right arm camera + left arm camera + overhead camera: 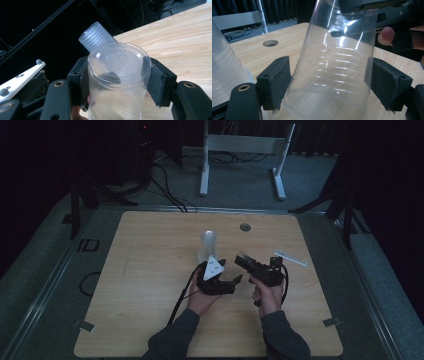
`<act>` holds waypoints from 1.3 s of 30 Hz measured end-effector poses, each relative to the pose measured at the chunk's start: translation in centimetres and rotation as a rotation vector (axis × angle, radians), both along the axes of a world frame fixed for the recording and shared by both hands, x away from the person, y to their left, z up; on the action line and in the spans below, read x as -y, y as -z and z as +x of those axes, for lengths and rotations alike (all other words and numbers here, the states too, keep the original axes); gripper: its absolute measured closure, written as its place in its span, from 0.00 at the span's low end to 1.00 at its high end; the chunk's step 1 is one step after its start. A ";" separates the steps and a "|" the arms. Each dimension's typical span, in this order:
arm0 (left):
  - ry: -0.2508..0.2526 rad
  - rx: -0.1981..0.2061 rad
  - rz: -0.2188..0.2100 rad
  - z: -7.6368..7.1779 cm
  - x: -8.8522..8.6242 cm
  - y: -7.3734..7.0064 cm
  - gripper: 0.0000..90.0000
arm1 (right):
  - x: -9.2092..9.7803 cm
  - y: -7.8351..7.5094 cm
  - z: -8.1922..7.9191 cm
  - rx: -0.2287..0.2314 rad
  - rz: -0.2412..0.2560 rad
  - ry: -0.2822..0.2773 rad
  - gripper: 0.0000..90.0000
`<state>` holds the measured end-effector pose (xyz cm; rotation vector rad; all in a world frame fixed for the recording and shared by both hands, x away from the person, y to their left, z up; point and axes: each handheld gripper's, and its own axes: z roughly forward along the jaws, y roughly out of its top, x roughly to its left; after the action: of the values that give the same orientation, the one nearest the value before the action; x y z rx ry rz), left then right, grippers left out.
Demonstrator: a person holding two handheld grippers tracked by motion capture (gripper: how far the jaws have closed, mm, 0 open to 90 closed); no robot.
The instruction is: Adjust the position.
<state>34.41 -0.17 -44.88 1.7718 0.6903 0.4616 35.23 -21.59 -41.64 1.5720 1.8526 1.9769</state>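
A clear plastic cup (117,75) is held with its base toward the camera, and my right gripper (118,65) is shut on its sides. In the high view that cup (243,258) hangs just above the table's middle. My left gripper (330,62) is open, with its pads on either side of the same cup (334,65); a thin gap shows at the left pad. In the high view the left gripper (231,281) sits just left of the right gripper (245,262). A stack of clear cups (207,245) stands upside down behind them, also seen as cups (97,37) (224,70).
The wooden table (150,270) has a round cable hole (244,227) near its far edge. A clear flat strip (290,258) lies to the right of my right hand. A white stand (242,145) and cables are on the floor beyond the table.
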 end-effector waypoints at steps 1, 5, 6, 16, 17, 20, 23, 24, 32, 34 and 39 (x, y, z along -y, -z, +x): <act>0.000 -0.001 0.004 0.0 0.0 0.0 0.23 | 0.0 0.0 0.0 -0.002 0.007 -0.003 0.46; 0.002 0.001 0.013 0.0 0.1 0.1 0.25 | 0.1 0.2 0.1 -0.006 0.017 -0.007 0.46; 0.002 0.001 0.013 0.0 0.1 0.1 0.25 | 0.1 0.2 0.1 -0.008 0.017 -0.008 0.46; 0.014 0.006 0.030 -0.2 0.2 0.1 0.31 | 0.2 0.3 0.2 -0.018 0.004 -0.011 0.44; 0.015 0.007 0.032 -0.2 0.2 0.1 0.31 | 0.2 0.3 0.2 -0.017 -0.001 -0.014 0.43; 0.019 0.007 0.031 -0.3 0.2 0.1 0.31 | 0.2 0.2 0.2 -0.018 -0.006 -0.016 0.42; 0.023 0.009 0.034 -0.3 0.1 0.1 0.31 | 0.1 0.2 0.3 -0.016 -0.018 -0.022 0.39; 0.024 0.011 0.032 -0.3 0.1 0.1 0.32 | 0.0 0.1 0.3 -0.017 -0.026 -0.030 0.38; 0.024 0.012 0.048 -0.2 -0.3 0.0 0.32 | 0.0 0.0 0.0 -0.002 -0.053 -0.051 0.37; 0.022 0.010 0.053 -0.1 -0.5 -0.1 0.32 | 0.1 -0.1 -0.1 0.001 -0.054 -0.052 0.37; 0.012 0.003 0.049 0.1 -1.0 -0.2 0.32 | 0.5 -0.2 -0.3 0.007 -0.066 -0.055 0.37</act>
<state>34.55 0.85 -44.65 1.8197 0.6717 0.4764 34.97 -22.04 -41.48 1.5104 1.9581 1.9187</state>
